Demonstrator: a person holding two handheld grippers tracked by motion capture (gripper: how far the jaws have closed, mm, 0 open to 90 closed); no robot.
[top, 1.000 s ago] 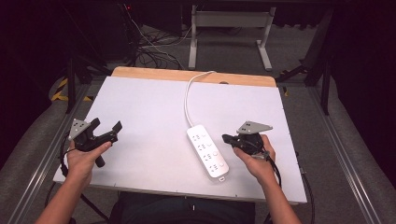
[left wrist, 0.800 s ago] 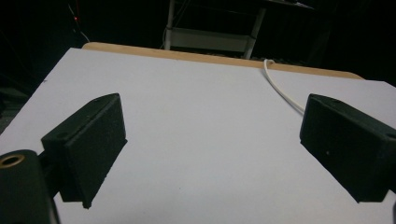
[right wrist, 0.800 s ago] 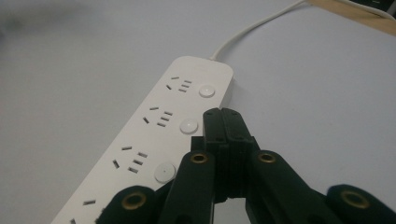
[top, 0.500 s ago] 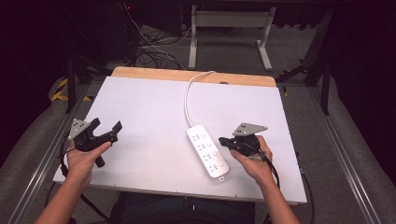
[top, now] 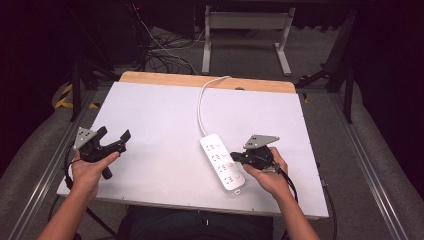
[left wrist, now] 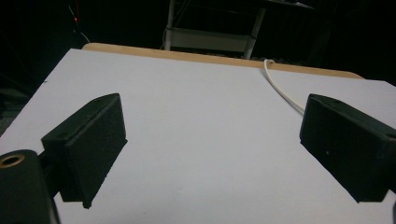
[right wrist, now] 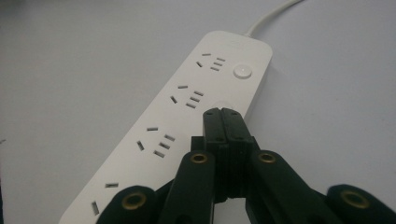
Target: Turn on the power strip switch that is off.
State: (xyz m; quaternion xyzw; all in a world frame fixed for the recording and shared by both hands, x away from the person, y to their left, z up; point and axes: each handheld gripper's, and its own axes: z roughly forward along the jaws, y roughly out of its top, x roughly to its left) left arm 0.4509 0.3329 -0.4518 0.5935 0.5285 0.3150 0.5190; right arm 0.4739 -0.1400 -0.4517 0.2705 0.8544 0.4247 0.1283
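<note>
While my left hand-held gripper (top: 116,139) waits wide open, my right hand-held gripper (right wrist: 223,114), fully closed and empty, points at the power strip (right wrist: 187,116) just ahead.

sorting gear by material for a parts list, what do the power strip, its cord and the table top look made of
Power strip: looks like hard white plastic, smooth and faintly glossy, with moulded socket slots and a round button. Cord: probably white rubber or vinyl sheathing, judging by its soft curve. Table top: a matte white sheet over light wood, whose bare edge shows along the far side.
</note>
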